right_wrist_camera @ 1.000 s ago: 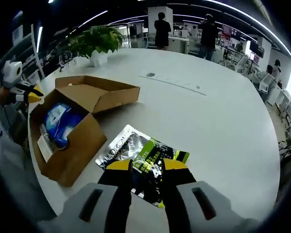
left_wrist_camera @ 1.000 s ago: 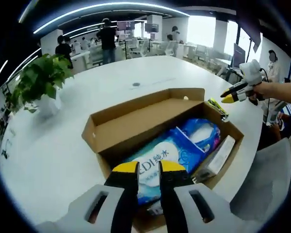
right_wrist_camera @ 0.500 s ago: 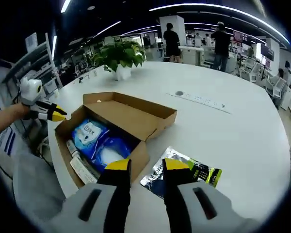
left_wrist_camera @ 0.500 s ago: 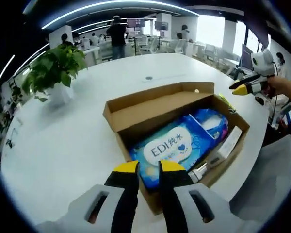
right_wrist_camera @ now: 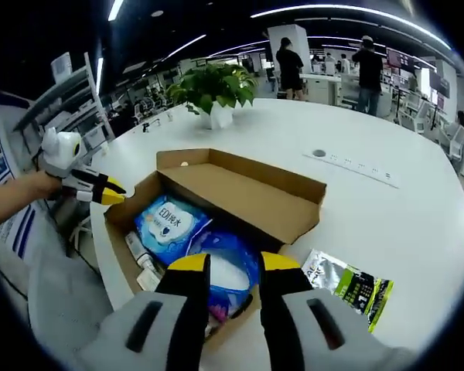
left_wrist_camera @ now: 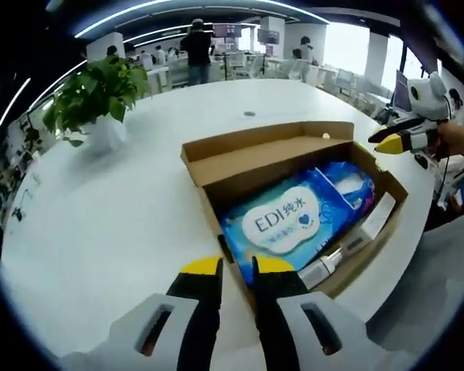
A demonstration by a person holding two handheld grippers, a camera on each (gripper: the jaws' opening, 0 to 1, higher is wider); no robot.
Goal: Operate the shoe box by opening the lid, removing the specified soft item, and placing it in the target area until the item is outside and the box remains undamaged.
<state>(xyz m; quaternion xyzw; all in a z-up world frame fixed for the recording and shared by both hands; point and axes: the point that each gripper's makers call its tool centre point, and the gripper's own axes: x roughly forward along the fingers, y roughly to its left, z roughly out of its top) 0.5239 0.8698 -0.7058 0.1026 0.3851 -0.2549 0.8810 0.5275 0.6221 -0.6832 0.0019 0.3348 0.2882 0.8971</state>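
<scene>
The brown shoe box (left_wrist_camera: 216,174) (right_wrist_camera: 294,224) stands open on the white table, its lid folded back. Inside lie a blue EDI wipes pack (left_wrist_camera: 290,224) (right_wrist_camera: 170,220), a second blue soft pack (left_wrist_camera: 346,184) (right_wrist_camera: 228,267) and a white tube (left_wrist_camera: 371,224) (right_wrist_camera: 139,251). My left gripper (left_wrist_camera: 237,267) (right_wrist_camera: 114,193) hovers just off one short end of the box, narrowly open and holding nothing. At the opposite end, my right gripper (right_wrist_camera: 233,263) (left_wrist_camera: 390,143) is open above the second blue pack. A silver and green pouch (right_wrist_camera: 348,282) lies on the table beside the box.
A potted plant (left_wrist_camera: 93,93) (right_wrist_camera: 213,85) stands farther back on the table, and a round socket (left_wrist_camera: 250,114) (right_wrist_camera: 319,153) is set into the top. A grey chair (left_wrist_camera: 441,286) sits at the table edge. People stand at desks far behind.
My right gripper has swung from above the silver pouch to over the box's end, the pouch staying on the table. My left gripper has drawn back from over the wipes to the box's edge.
</scene>
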